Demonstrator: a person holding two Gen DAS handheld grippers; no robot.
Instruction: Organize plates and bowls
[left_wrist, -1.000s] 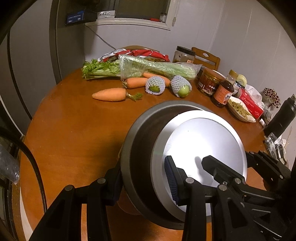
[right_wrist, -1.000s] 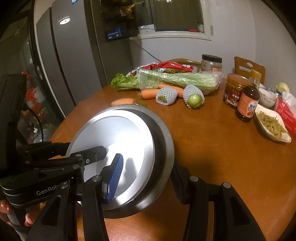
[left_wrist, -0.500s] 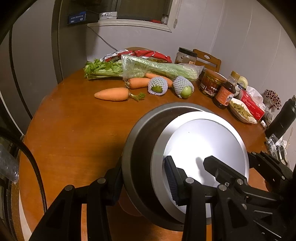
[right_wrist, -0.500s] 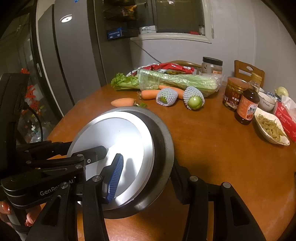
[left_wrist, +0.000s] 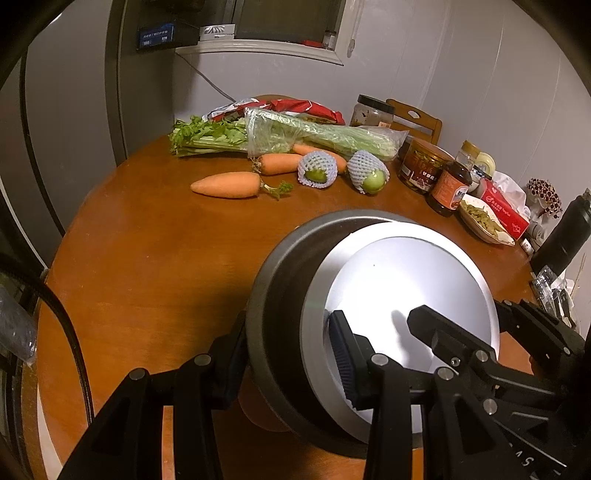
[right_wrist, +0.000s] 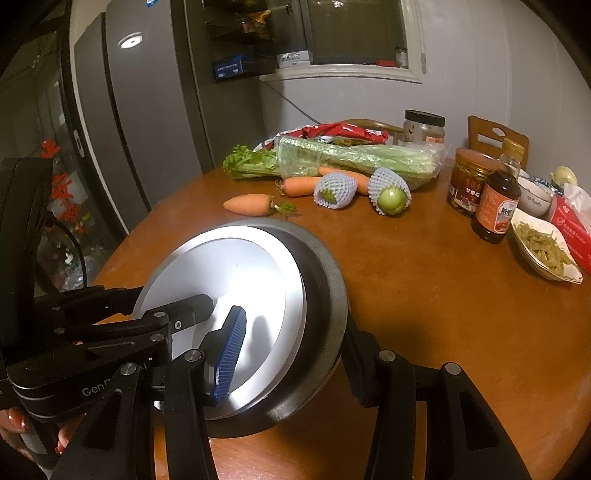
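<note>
A steel plate (left_wrist: 406, 291) lies inside a dark grey metal bowl (left_wrist: 280, 280), and the stack is held tilted above the round wooden table (left_wrist: 147, 258). My left gripper (left_wrist: 288, 350) is shut across the stack's rim, one finger outside the bowl and the blue-padded one on the plate. My right gripper (right_wrist: 291, 350) is shut on the opposite rim of the bowl (right_wrist: 321, 295) and plate (right_wrist: 229, 273) the same way. Each gripper's black frame shows in the other's view.
At the table's far side lie carrots (left_wrist: 227, 184), celery in plastic (left_wrist: 295, 136), two net-wrapped green fruits (left_wrist: 367, 171), jars and a sauce bottle (left_wrist: 448, 184), a dish of pickled vegetables (left_wrist: 484, 221) and a dark flask (left_wrist: 565, 232). A fridge (right_wrist: 129, 129) stands left.
Both grippers have lifted the bowl and plate stack slightly and drawn it back from the vegetables; both grips are unchanged.
</note>
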